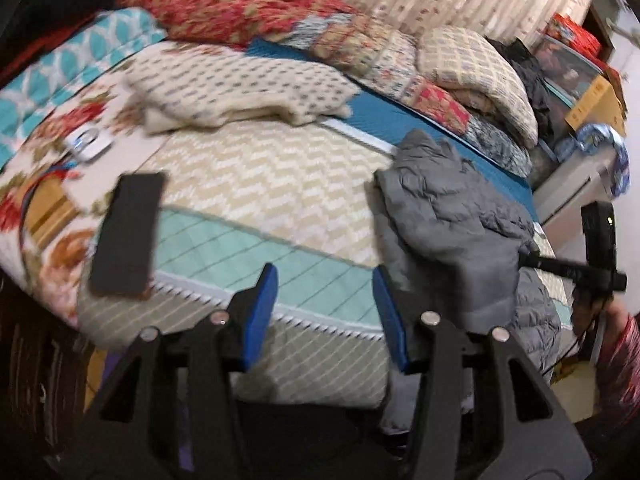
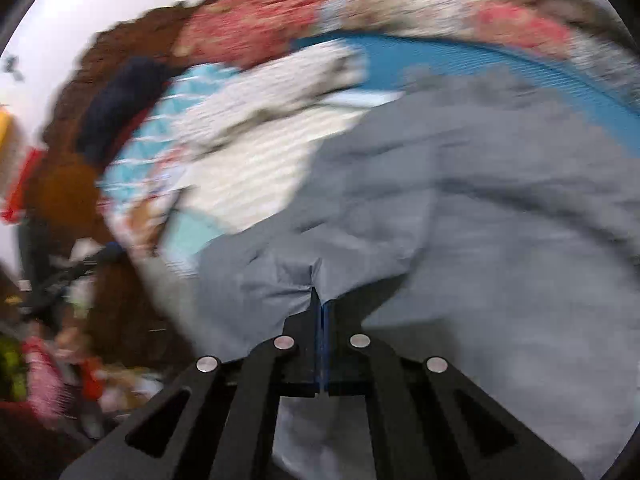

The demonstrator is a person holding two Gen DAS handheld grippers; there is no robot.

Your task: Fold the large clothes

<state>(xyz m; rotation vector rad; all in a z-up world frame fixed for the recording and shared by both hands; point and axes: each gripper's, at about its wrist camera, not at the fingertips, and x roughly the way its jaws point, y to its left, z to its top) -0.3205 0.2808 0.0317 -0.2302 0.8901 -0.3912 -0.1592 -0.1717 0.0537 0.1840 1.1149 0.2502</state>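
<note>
A grey puffer jacket [image 1: 452,208] lies crumpled on the right side of the bed, partly hanging over the near edge. My left gripper [image 1: 324,276] is open just left of it, its blue pads [image 1: 262,312] apart over the mint and cream bedspread [image 1: 256,184] with nothing between them. In the blurred right wrist view the jacket [image 2: 480,220] fills most of the picture. My right gripper [image 2: 320,296] has its jaws together, pinching a fold of the grey fabric at the tips.
A black flat slab [image 1: 128,232] and a small white device [image 1: 86,144] lie on the bed's left side. A cream dotted blanket [image 1: 240,84], red patterned quilts [image 1: 224,4] and pillows [image 1: 476,72] are piled at the back. A hand in a red sleeve [image 1: 618,356] holds black hardware at the right edge.
</note>
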